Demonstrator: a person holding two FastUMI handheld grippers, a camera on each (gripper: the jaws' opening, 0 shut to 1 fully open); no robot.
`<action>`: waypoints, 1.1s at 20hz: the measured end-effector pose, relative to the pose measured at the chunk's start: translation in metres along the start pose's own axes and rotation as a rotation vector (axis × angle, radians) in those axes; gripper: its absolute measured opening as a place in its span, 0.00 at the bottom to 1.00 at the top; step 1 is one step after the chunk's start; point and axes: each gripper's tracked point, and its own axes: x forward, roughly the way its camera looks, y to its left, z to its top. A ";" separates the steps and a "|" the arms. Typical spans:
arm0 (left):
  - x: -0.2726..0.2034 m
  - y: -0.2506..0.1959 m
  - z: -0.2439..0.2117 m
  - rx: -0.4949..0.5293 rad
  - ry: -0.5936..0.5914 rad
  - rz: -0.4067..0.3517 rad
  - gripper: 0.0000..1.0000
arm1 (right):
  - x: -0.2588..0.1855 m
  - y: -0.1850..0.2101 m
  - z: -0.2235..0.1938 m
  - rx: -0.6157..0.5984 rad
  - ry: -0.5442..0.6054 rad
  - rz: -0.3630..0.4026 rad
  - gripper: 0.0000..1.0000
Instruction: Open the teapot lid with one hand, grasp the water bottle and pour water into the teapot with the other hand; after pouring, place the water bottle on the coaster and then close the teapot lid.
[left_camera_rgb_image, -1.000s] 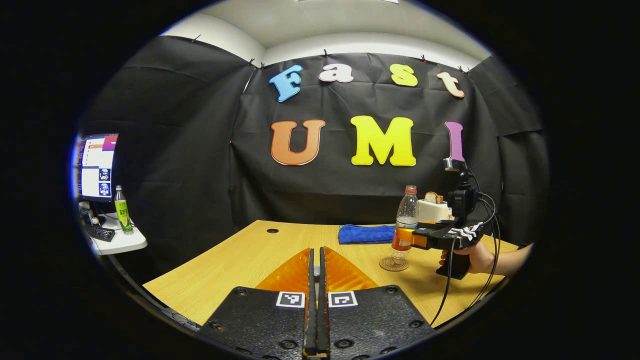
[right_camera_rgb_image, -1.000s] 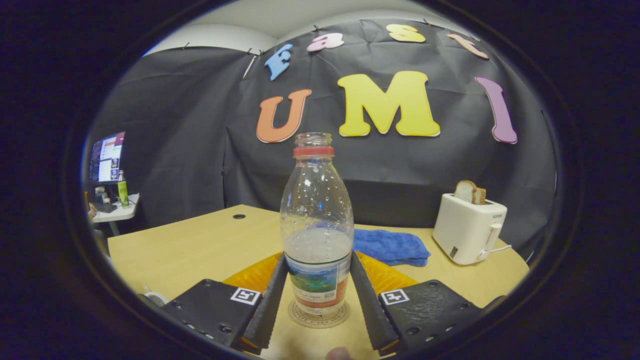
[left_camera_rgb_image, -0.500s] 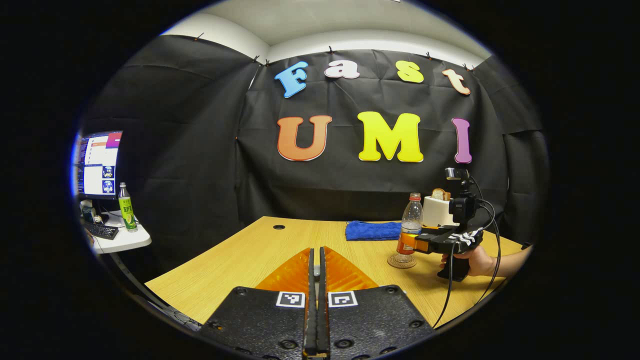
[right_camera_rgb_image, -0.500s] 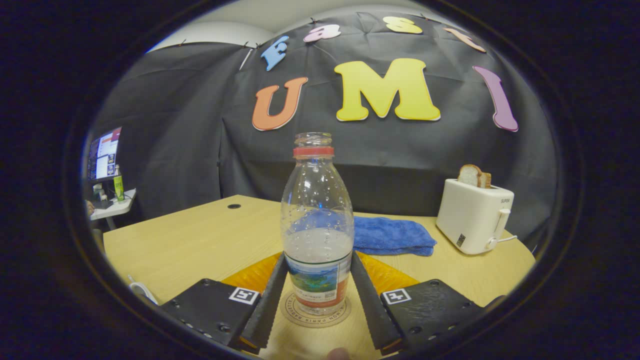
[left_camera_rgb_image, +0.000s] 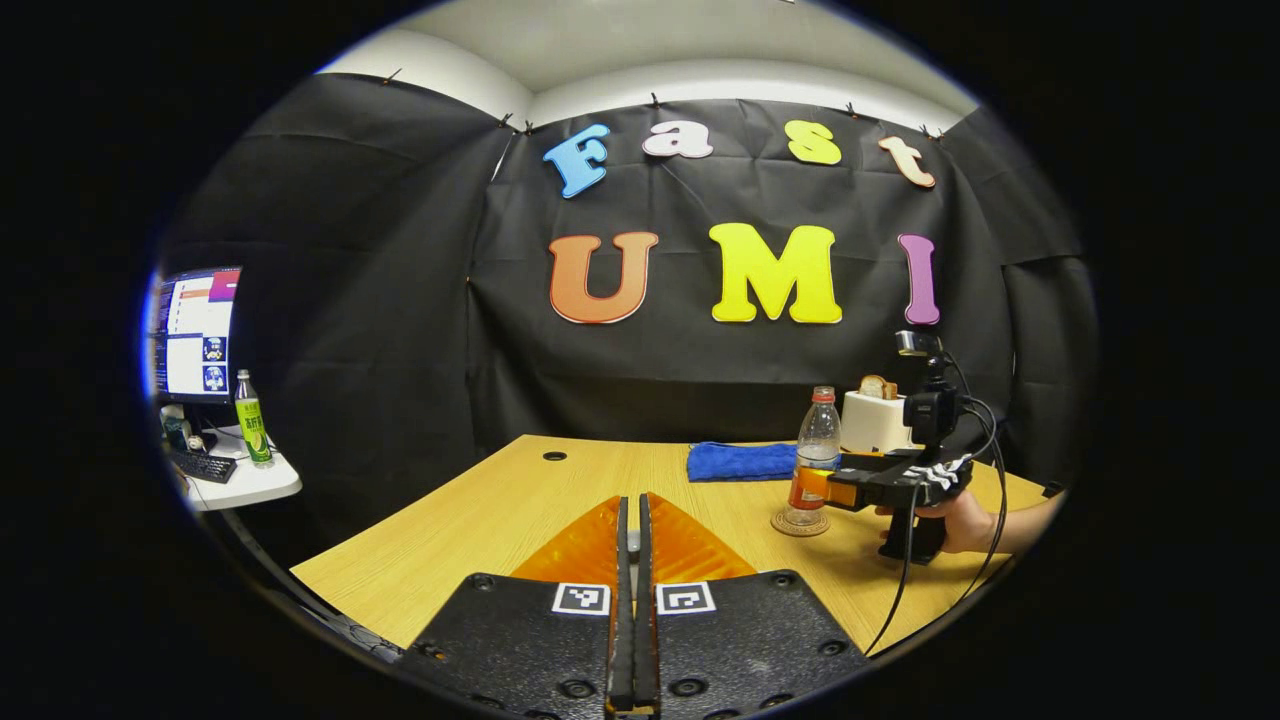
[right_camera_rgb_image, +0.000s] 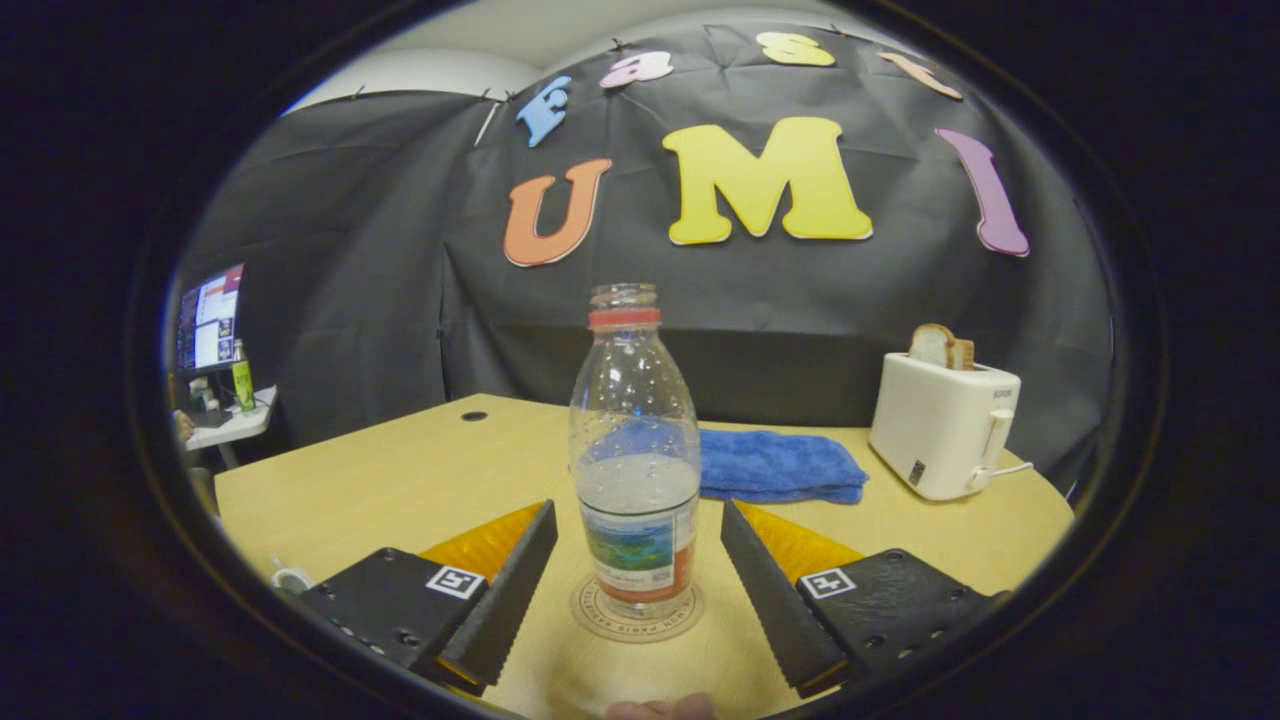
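Your right gripper (right_camera_rgb_image: 640, 585) sits low over the wooden tabletop (right_camera_rgb_image: 420, 480) with its fingers (right_camera_rgb_image: 505, 600) spread wide, one on each side of the water bottle (right_camera_rgb_image: 634, 470) and clear of its sides. The bottle stands upright on the round coaster (right_camera_rgb_image: 637, 612), uncapped, with a red ring at its neck and water up to just above its label. Behind it a folded blue towel (right_camera_rgb_image: 775, 465) lies toward the tabletop's far edge, and a white toaster (right_camera_rgb_image: 942, 425) with a slice of bread in its slot stands near the far right corner.

Your left gripper (left_camera_rgb_image: 630, 600) is held toward the tabletop's near edge, well apart from the bottle, its fingers (left_camera_rgb_image: 621, 560) pressed together with nothing between them. From the left gripper view, the water bottle (left_camera_rgb_image: 813, 458) and coaster (left_camera_rgb_image: 799, 522) appear on the right side of the tabletop (left_camera_rgb_image: 500, 510), with your right gripper (left_camera_rgb_image: 815, 487) flanking the bottle and your hand (left_camera_rgb_image: 962, 522) on its grip. The towel (left_camera_rgb_image: 740, 461) and toaster (left_camera_rgb_image: 872, 420) lie beyond. Off the tabletop's left side, a small white side table (left_camera_rgb_image: 240, 482) carries a green bottle (left_camera_rgb_image: 250, 432), a keyboard and a lit monitor (left_camera_rgb_image: 192, 333).
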 end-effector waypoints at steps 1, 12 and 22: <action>0.001 -0.002 0.000 -0.002 -0.005 -0.003 0.03 | -0.015 -0.001 0.002 0.008 -0.010 0.002 0.99; 0.024 -0.069 -0.011 -0.061 -0.053 -0.114 0.03 | -0.163 -0.041 0.005 -0.078 -0.125 -0.137 0.98; 0.057 -0.096 -0.075 -0.045 0.074 -0.136 0.03 | -0.220 -0.082 0.009 -0.120 -0.198 -0.254 0.97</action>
